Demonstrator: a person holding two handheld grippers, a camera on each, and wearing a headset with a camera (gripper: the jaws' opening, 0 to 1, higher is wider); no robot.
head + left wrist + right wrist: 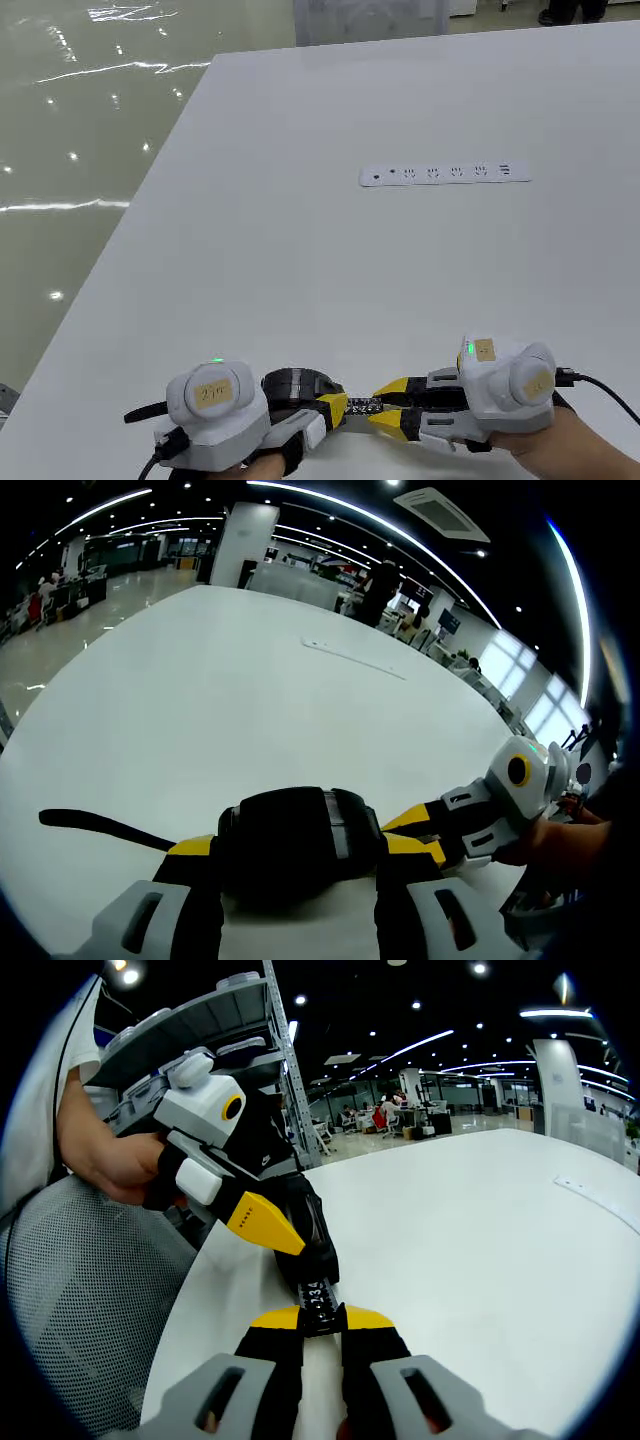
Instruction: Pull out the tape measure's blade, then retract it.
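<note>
Your left gripper [300, 855] clamps the tape measure [298, 388] at the counter's [400, 260] near edge, your right gripper [320, 1325] pinches its blade [315, 1298] — only a short stretch is out, with the retraction yet to come.

Bright ceiling strip lights, floor [80, 120] glare, fisheye edges.

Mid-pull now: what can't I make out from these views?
Blade tip: right gripper view, hidden between the right gripper's fingers.
Blade: left gripper view, hidden behind the case in the left gripper's fingers.
Blade numbers: head view, too small.
Power strip switch: head view, too small.
Right hand: head view, cut off by the bottom edge.
</note>
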